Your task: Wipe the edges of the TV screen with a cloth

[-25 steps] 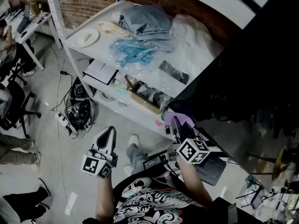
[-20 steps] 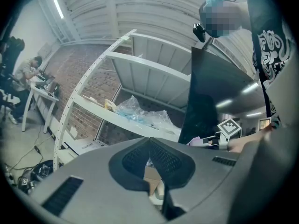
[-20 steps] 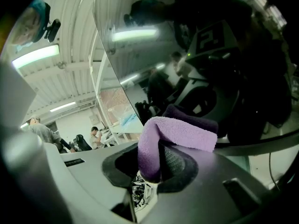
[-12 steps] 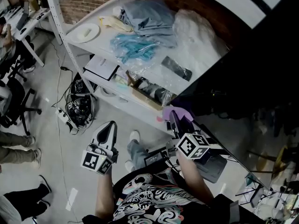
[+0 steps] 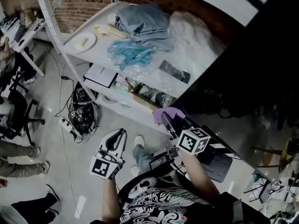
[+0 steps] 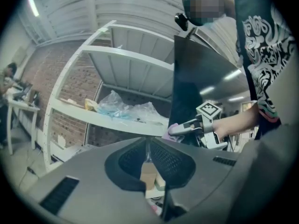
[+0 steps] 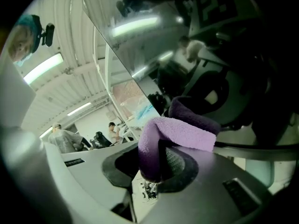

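The purple cloth (image 5: 166,113) (image 7: 180,134) was folded over and pinched between the jaws of the right hand-held gripper (image 5: 167,120) (image 7: 156,164), a thick fold bulging out past the jaw tips. It sat at the lower left corner of the dark TV screen (image 5: 261,69) (image 7: 140,41), and in the right gripper view it met its own dim reflection there, so it seemed to be touching the glass. The screen stood tilted at the right end of the white shelf (image 5: 100,62), and its black face filled the right side of the head view. The left hand-held gripper (image 5: 120,132) (image 6: 148,153) hung lower and to the left, over the floor (image 5: 46,101) in front of the shelf's near edge and well apart from the screen. Its jaws were pressed together with nothing between them. On the shelf, a dark remote (image 5: 174,71) lay near the right end close to the screen. A heap of blue bags (image 5: 131,52) was in the middle, grey clothes (image 5: 142,20) lay along the back edge, and a white plate (image 5: 82,42) sat by the left corner. Below the shelf's left end, a power strip (image 5: 65,123) and a tangle of cables lay on the floor.
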